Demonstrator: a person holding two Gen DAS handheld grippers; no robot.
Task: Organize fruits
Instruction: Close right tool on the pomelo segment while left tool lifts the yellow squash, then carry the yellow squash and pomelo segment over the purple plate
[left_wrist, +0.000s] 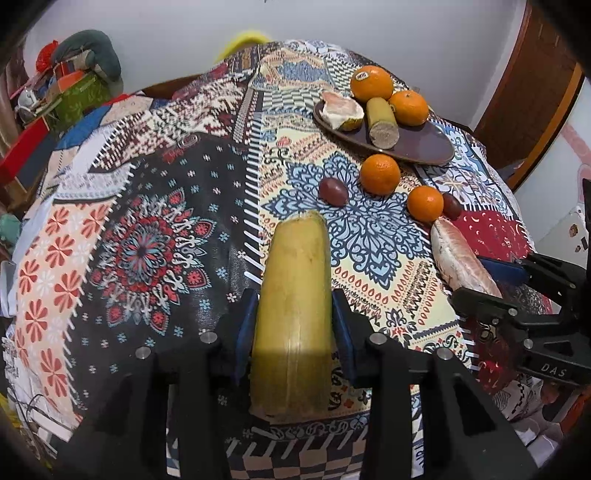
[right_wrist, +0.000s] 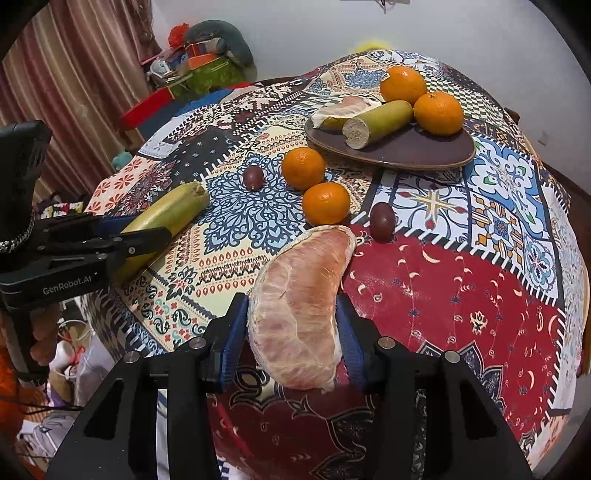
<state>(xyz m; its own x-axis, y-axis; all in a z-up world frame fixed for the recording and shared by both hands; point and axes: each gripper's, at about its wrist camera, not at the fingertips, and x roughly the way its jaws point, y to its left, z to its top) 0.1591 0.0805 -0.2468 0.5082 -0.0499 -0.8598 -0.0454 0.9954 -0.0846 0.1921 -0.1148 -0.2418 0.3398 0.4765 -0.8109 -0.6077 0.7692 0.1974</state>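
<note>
A patchwork-patterned cloth (left_wrist: 155, 229) in red, blue, black and cream covers the table. Behind it stands a plain white wall (left_wrist: 166, 33), with a heap of cushions and boxes (left_wrist: 74, 77) in one corner, striped curtains (right_wrist: 74, 55) beside that heap, and a wooden door frame (left_wrist: 532, 81) on the other side.

The left gripper (left_wrist: 295, 325) has its jaws closed on a yellow-green cut stalk (left_wrist: 295, 295), blue pads pressing both its sides; the stalk's long axis runs straight away from the camera, its far end aimed toward the plate (left_wrist: 424, 147).

The right gripper (right_wrist: 295, 332) has a peeled pomelo segment (right_wrist: 299, 310) between its jaws, the pads against its sides; the segment's curved length also runs away from the camera, tip toward the oranges.

On the dark oval plate lie two oranges (left_wrist: 371, 83), another pomelo piece (left_wrist: 341, 110) and a second cut stalk (left_wrist: 382, 122), its cut end facing the near side. Just beside the plate, on the cloth, sit two more oranges (left_wrist: 380, 173) and two dark purple fruits (left_wrist: 332, 191).
</note>
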